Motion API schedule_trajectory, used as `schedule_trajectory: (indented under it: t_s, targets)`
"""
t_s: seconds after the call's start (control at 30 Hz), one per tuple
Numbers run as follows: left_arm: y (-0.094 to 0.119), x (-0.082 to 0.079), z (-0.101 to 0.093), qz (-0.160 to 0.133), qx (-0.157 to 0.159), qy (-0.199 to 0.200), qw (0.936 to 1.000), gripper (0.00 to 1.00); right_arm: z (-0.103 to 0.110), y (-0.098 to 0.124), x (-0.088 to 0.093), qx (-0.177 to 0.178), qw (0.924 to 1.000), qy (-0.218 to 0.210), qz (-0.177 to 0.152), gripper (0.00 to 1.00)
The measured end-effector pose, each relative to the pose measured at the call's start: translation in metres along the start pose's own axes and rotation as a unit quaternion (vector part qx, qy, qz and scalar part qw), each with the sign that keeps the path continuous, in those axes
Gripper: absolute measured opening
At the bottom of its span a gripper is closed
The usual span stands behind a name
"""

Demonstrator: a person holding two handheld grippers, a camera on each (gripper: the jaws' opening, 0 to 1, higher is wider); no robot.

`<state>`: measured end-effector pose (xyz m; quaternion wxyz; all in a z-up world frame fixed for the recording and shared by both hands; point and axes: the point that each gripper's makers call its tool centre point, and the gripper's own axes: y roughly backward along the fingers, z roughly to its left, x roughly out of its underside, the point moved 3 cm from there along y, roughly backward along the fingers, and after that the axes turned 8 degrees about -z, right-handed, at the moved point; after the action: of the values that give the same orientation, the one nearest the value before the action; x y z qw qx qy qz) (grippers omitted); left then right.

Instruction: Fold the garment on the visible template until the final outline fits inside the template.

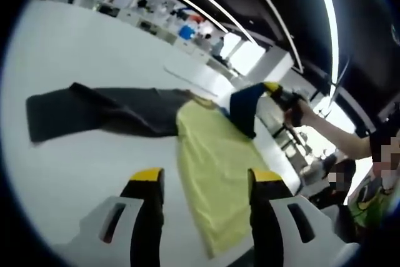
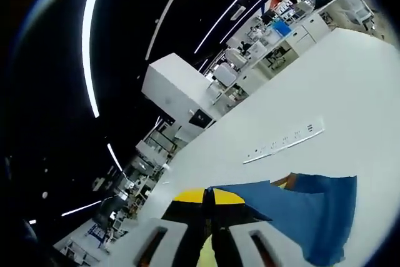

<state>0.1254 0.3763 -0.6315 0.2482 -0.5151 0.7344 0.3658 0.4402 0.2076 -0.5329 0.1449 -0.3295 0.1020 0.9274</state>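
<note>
Matt dark cloth garment (image 1: 106, 112), smooth white table (image 1: 75, 60)

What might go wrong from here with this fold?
The right hand-held gripper pinches only an edge of the dark garment, lifted off the white table; it may slip out. The leg end trails far off the yellow template, so the outline may overhang. The left hand-held gripper is open, steadying nothing.

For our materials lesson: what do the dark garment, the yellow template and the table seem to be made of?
Dark garment: soft woven cloth, possibly denim, matte; it creases and drapes from the right gripper. Yellow template: thin matte sheet, probably fabric, with faint wrinkles. Table: hard, smooth white surface, maybe laminate; faint sheen.
</note>
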Motion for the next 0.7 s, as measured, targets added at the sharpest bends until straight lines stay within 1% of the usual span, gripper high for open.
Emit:
schedule_trajectory:
  t_s: [0.27,0.57,0.7]
  targets:
    - [0.0,0.0,0.0,-0.004,-0.001,0.003,1.0,0.5,0.0,-0.02,0.029,0.0,0.9996,0.001,0.028,0.0]
    - [0.002,0.0,0.002,-0.005,-0.002,0.002,1.0,0.5,0.012,-0.041,0.058,-0.01,0.9985,0.003,0.054,0.0]
    - [0.002,-0.001,0.004,-0.007,-0.004,0.003,1.0,0.49,0.011,-0.05,0.071,-0.011,0.9975,0.006,0.069,0.0]
